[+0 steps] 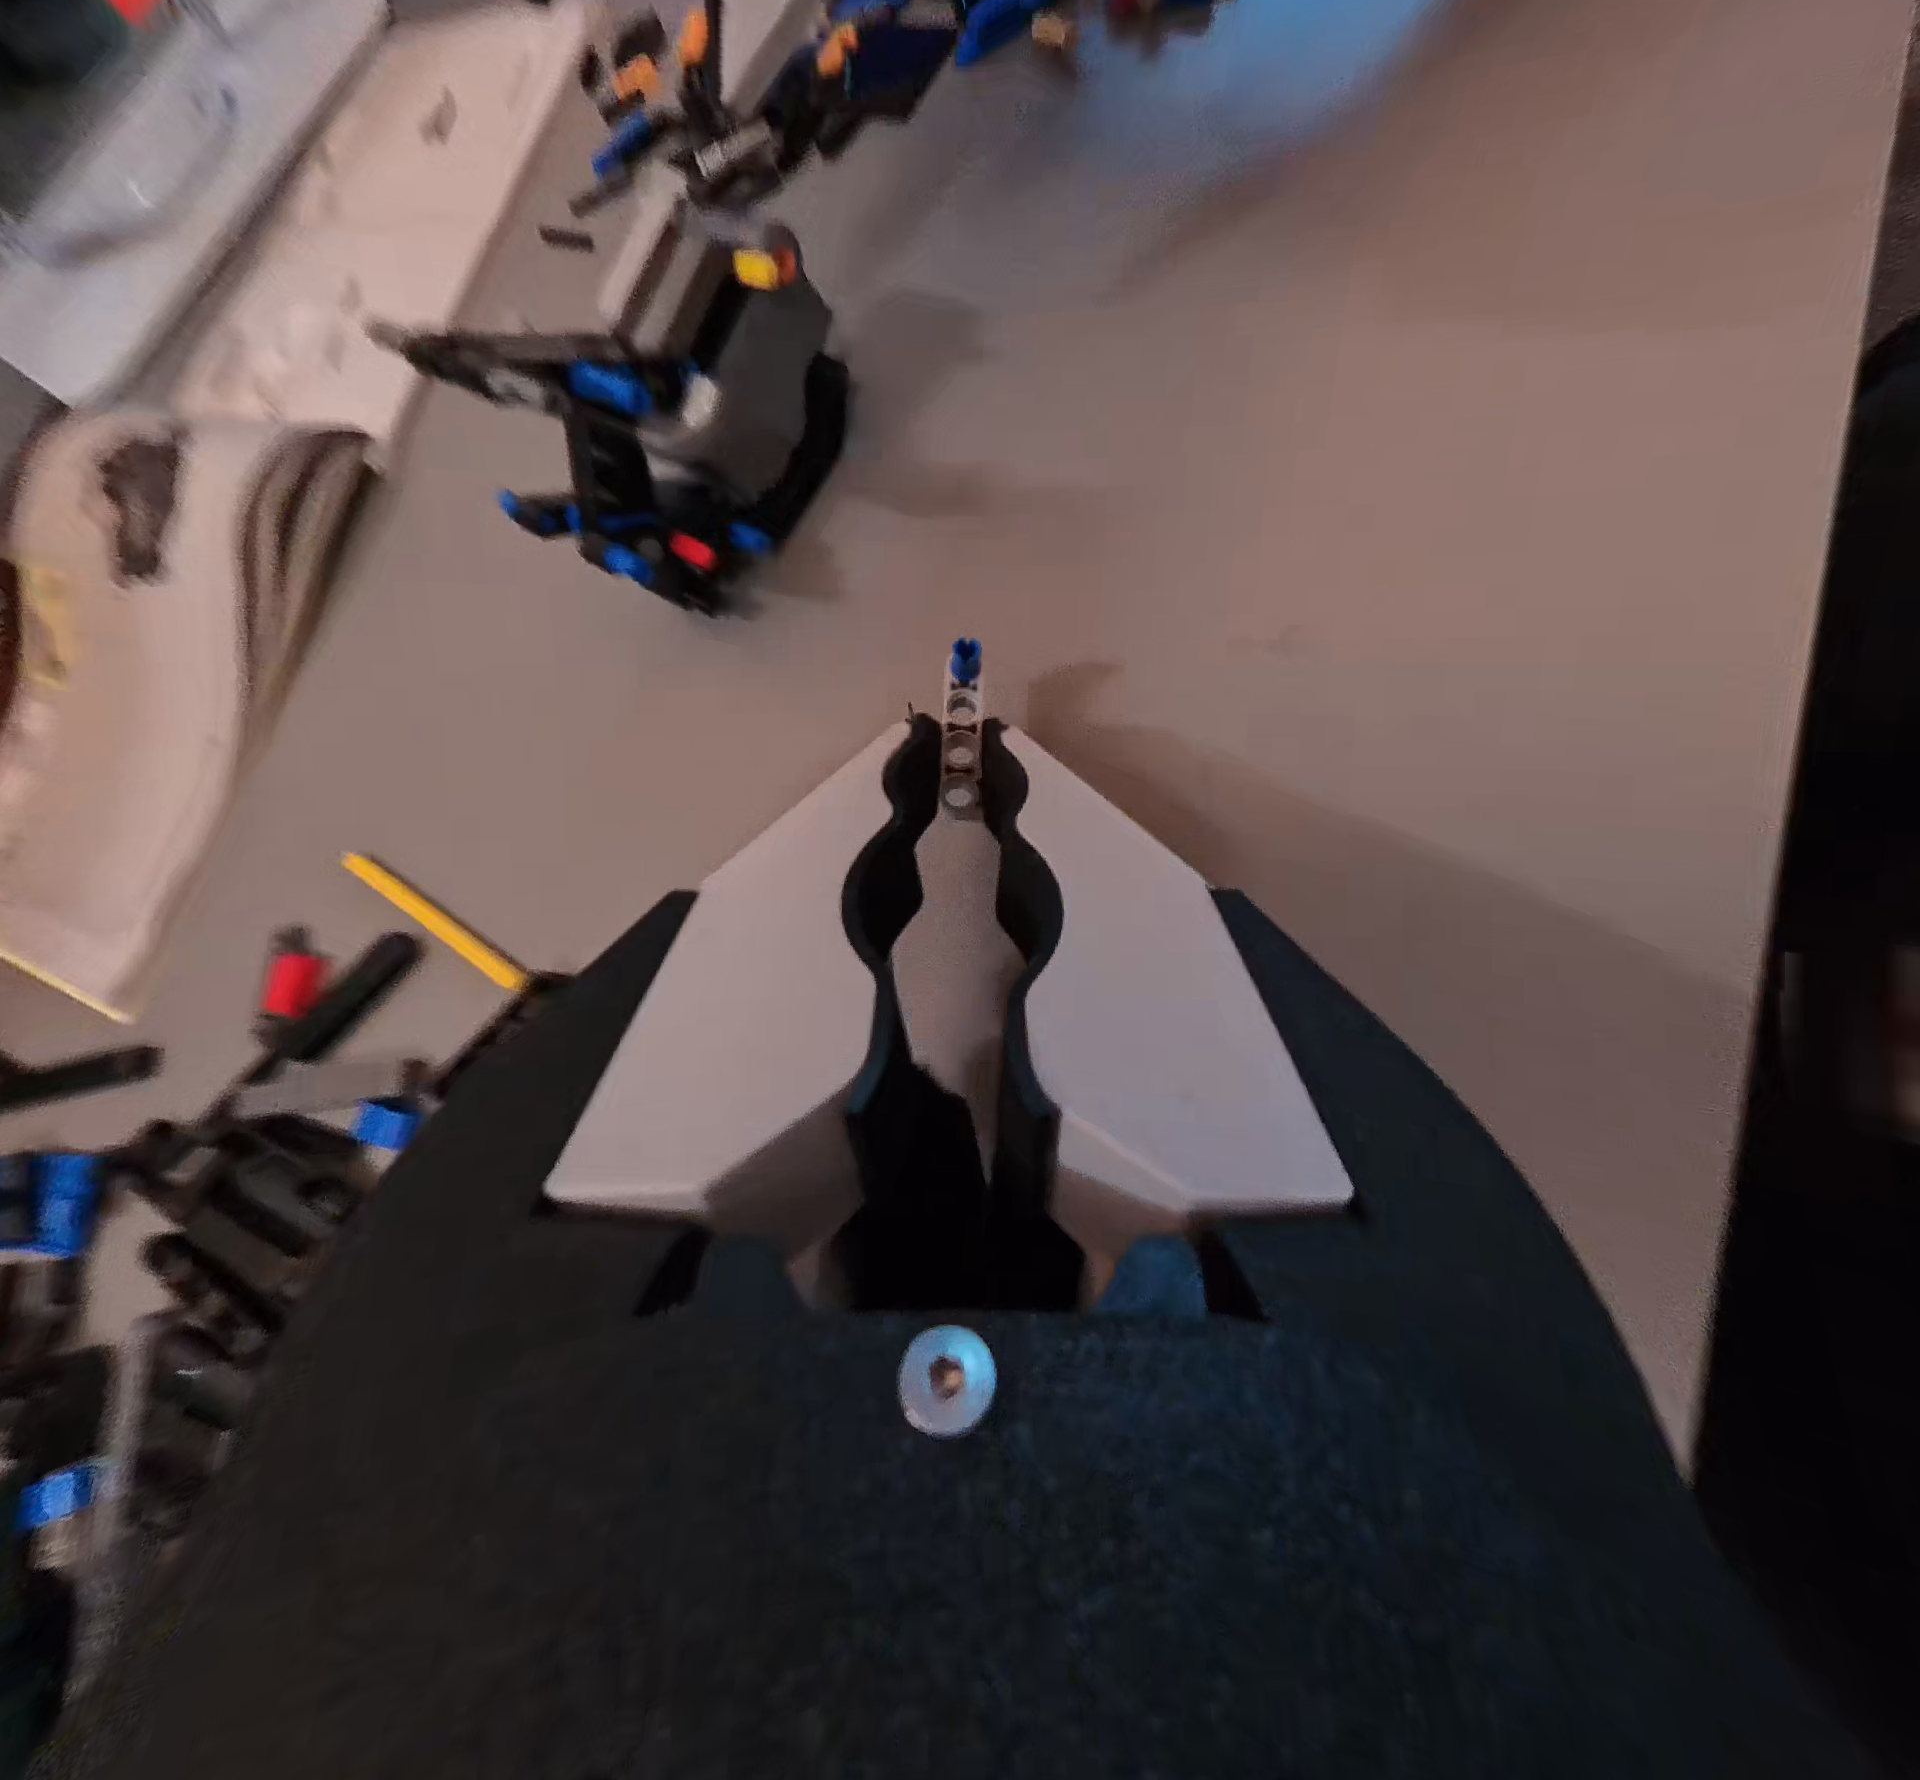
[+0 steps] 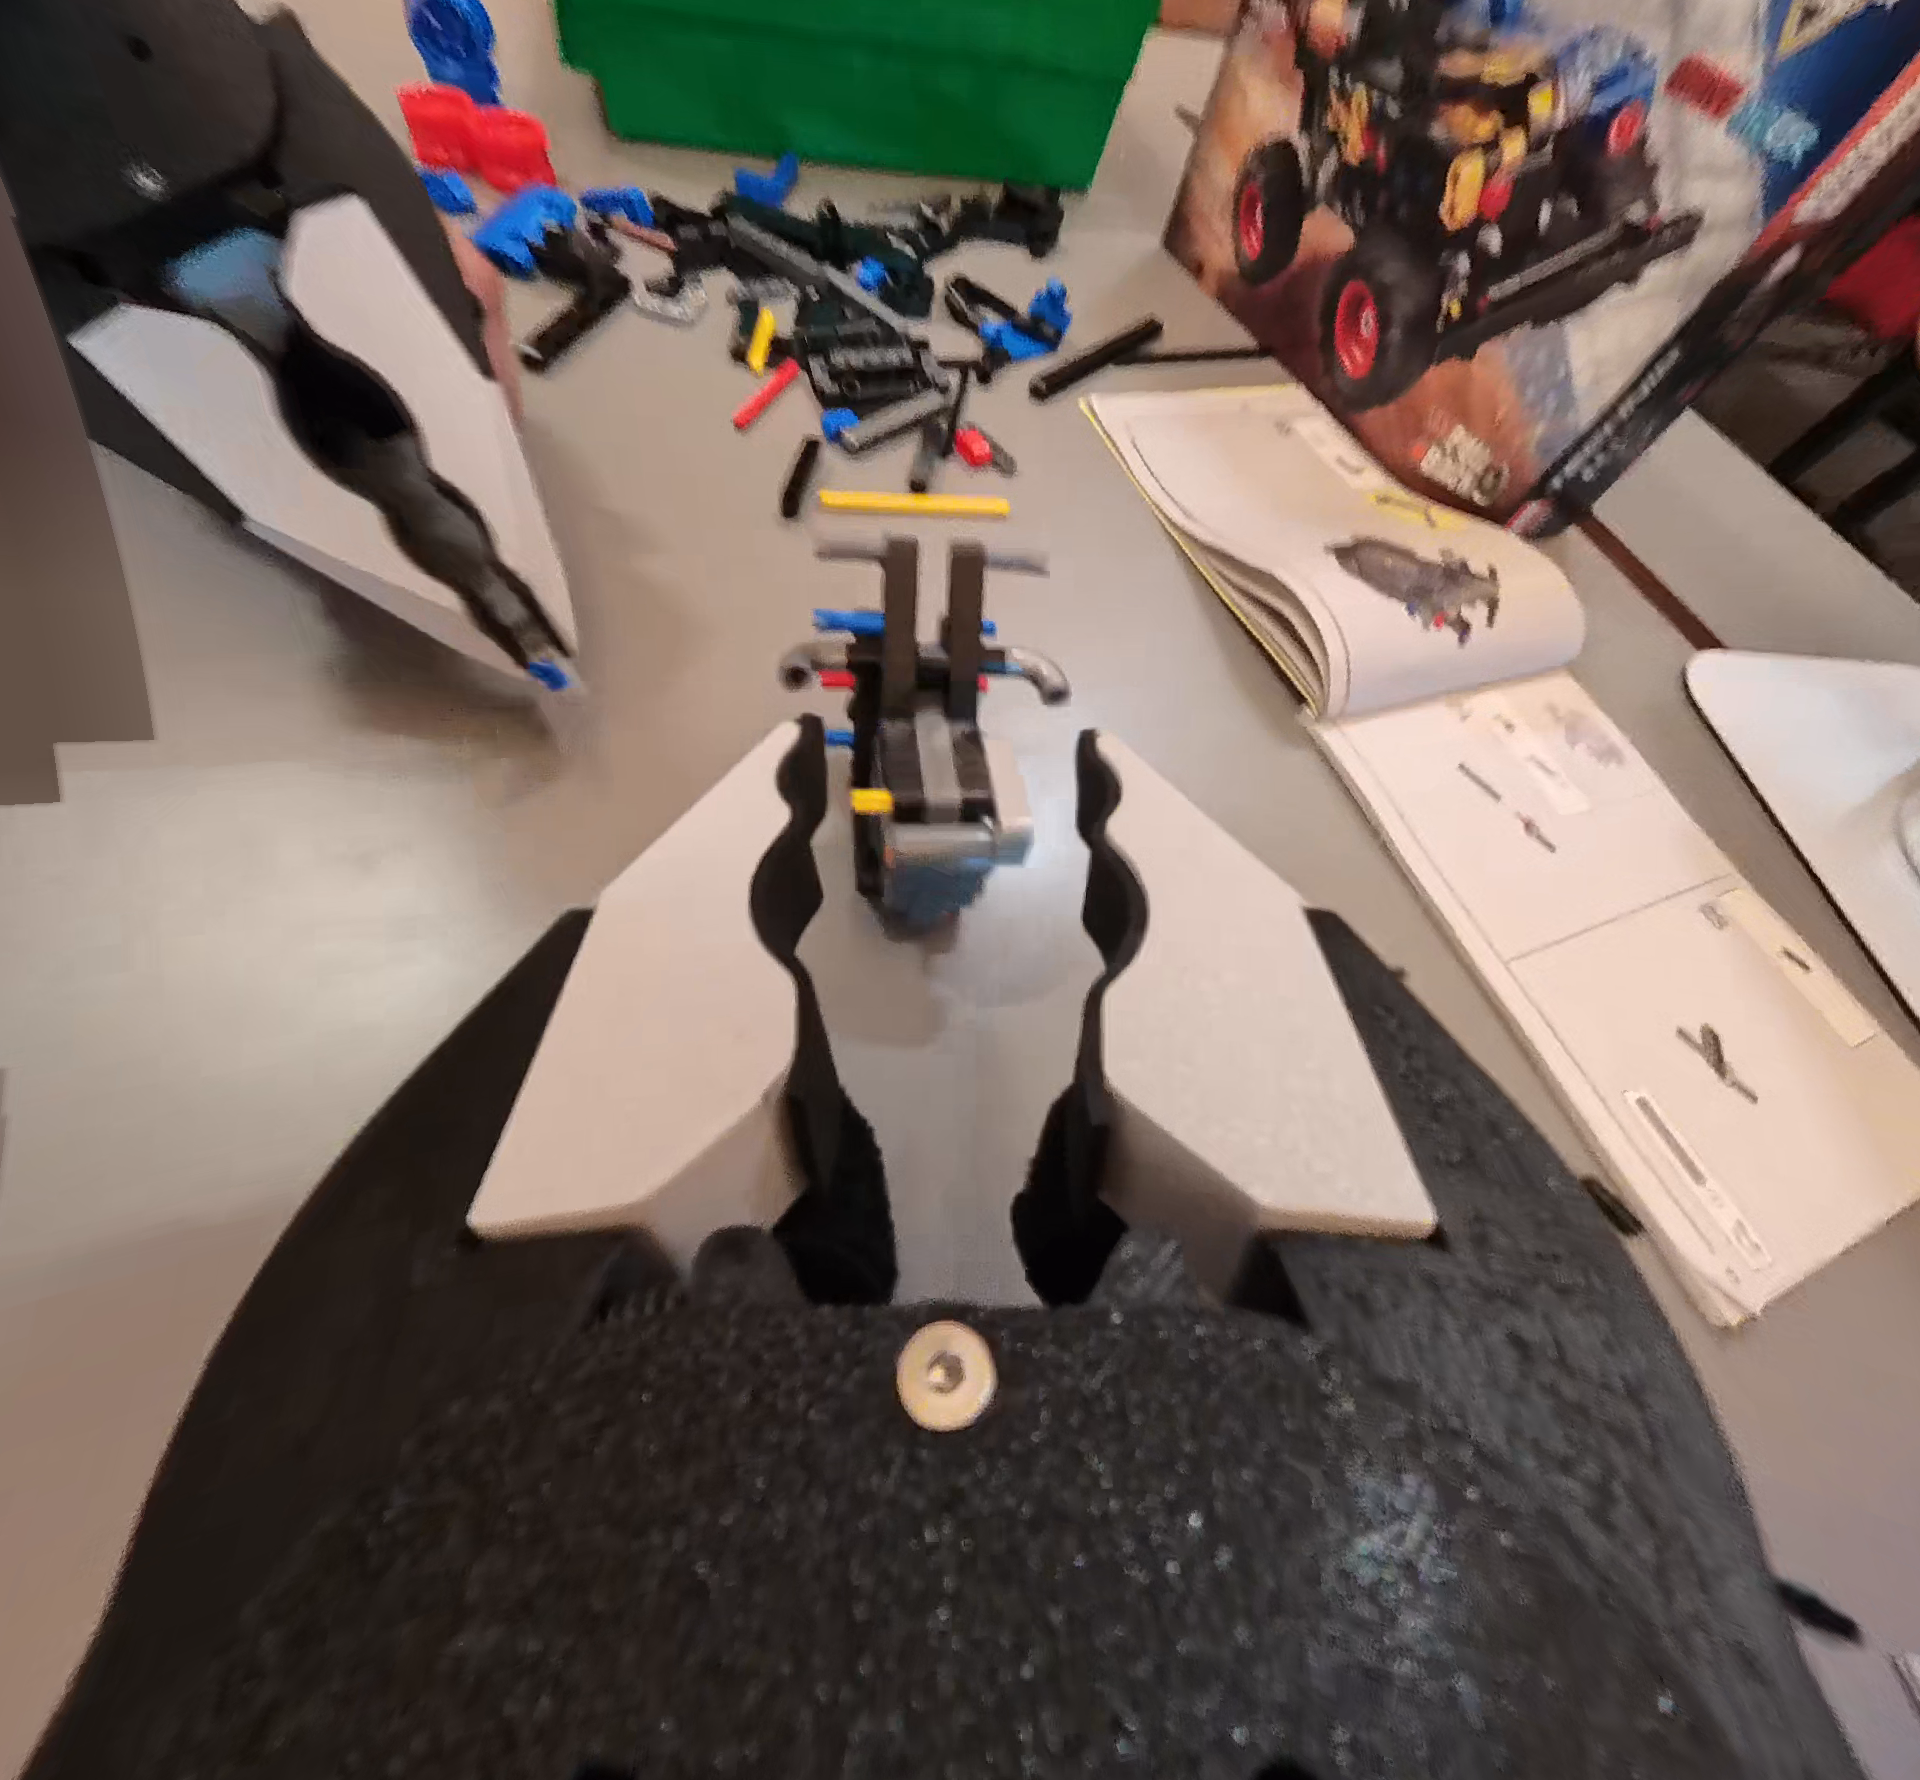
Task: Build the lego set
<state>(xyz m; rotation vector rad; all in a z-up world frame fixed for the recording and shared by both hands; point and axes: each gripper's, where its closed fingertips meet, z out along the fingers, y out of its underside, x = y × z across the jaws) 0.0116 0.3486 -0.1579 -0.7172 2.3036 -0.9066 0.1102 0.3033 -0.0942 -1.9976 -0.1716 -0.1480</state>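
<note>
Both grippers, same build
Left gripper (image 1: 957, 743) and right gripper (image 2: 940, 774): grainy black foam-like body, pale grey wedge fingers (image 2: 665, 1003) with wavy black inner pads (image 2: 790, 857), one silver screw with washer (image 2: 945, 1387) centred on the base.

Left gripper (image 1: 960, 743): matt, grainy black plastic body, smooth pale-grey fingers (image 1: 790, 992), a shiny metal washer (image 1: 947, 1380), its tips closed on a pale-grey plastic beam (image 1: 962, 743) with a blue plastic pin (image 1: 966, 655). Right gripper (image 2: 940, 774): the same rough, speckled black body with scuffed pale patches, smooth grey fingers (image 2: 665, 1024), bright metal washer (image 2: 945, 1374); jaws apart around a hard plastic model (image 2: 920, 743). Table (image 2: 260, 951) smooth, matt grey with a faint sheen; bin (image 2: 842, 16) green plastic; manual (image 2: 1621, 961) matt paper; box (image 2: 1475, 172) glossy printed card.
</note>
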